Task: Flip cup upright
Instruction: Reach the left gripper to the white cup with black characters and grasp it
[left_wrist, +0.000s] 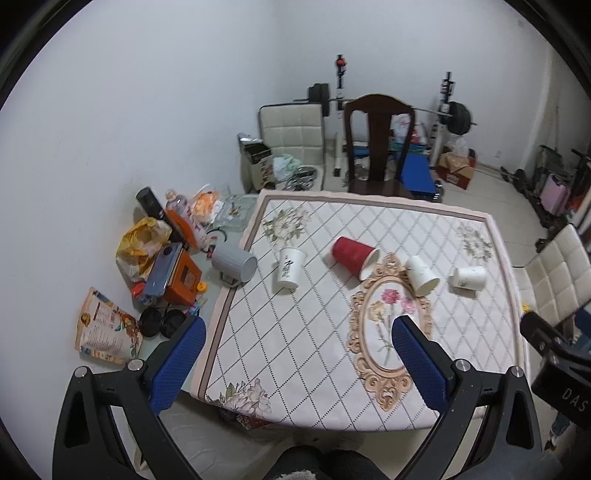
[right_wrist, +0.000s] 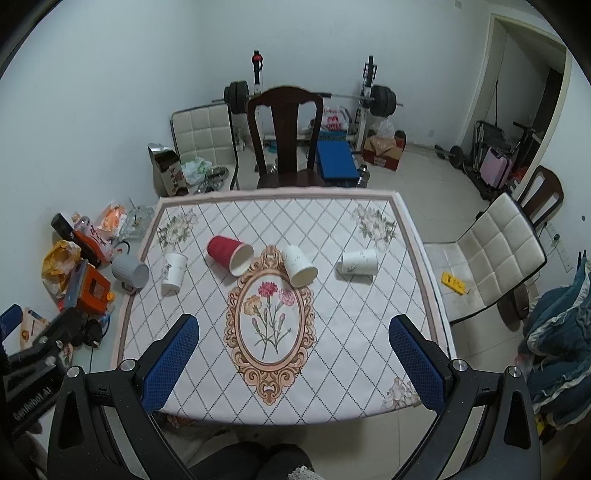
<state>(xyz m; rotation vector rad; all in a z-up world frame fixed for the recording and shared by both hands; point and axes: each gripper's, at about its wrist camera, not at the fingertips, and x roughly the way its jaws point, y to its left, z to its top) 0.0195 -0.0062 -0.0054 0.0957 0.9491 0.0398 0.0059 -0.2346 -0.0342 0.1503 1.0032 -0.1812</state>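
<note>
Red cup on its side at mid-table, mouth toward camera, among white cups. Left gripper and right gripper spread wide, empty, above near edge. "DAS" legible on right gripper body in left view.

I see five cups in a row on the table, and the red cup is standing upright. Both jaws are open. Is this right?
Not quite. In the right wrist view the red cup lies on its side, its mouth facing the camera. The rest holds: five cups in a row, both jaws open.
</note>
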